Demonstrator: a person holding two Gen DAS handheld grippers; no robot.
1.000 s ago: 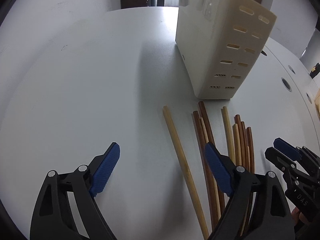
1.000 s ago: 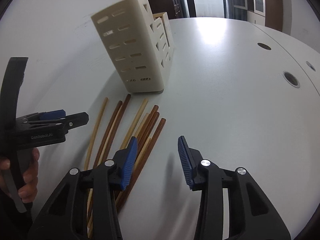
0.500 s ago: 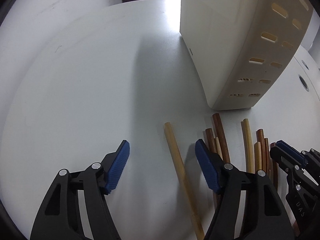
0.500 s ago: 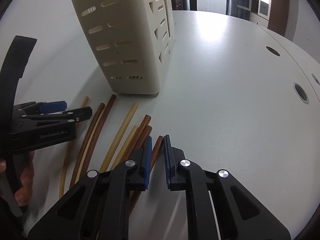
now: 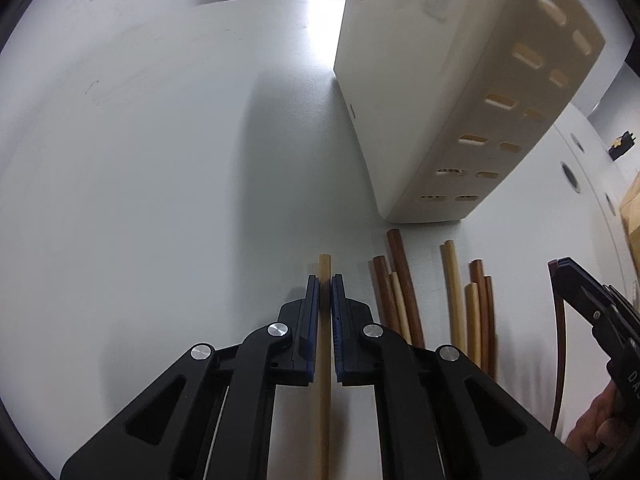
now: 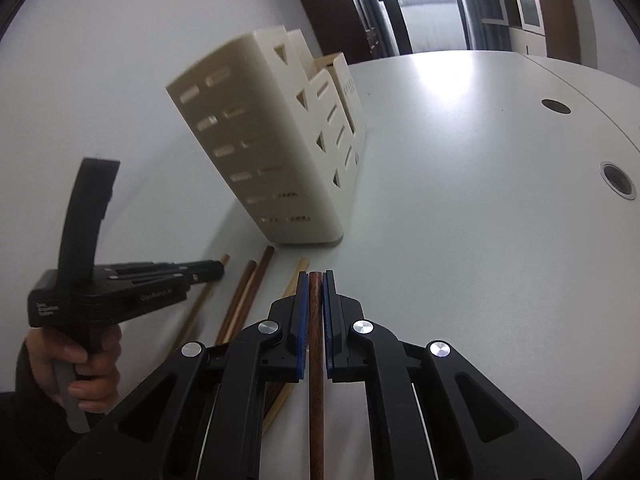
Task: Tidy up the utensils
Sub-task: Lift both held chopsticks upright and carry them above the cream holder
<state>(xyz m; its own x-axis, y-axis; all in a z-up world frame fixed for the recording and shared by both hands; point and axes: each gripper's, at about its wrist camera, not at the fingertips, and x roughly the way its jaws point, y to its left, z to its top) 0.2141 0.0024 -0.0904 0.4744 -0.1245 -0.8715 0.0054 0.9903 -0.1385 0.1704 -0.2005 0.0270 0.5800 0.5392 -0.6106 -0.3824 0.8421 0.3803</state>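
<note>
My left gripper [image 5: 325,280] is shut on a light bamboo chopstick [image 5: 324,400] that still lies low over the white table [image 5: 160,160]. My right gripper [image 6: 315,276] is shut on a dark brown chopstick [image 6: 316,420] and holds it raised above the table. Several more light and dark chopsticks [image 5: 400,300] lie side by side in front of the cream slotted utensil holder [image 5: 460,100], which also shows in the right wrist view [image 6: 272,152]. The right gripper shows at the right edge of the left wrist view [image 5: 560,268]; the left gripper shows in the right wrist view [image 6: 216,270].
The table has round cable holes [image 6: 618,180] on its right side. A dark door frame and a window [image 6: 424,12] stand beyond the far edge. A wooden object [image 5: 632,208] is at the far right.
My left gripper moved right over the light chopstick and shut on it. My right gripper, shut on the dark chopstick half a second ago, has lifted it off the pile.
</note>
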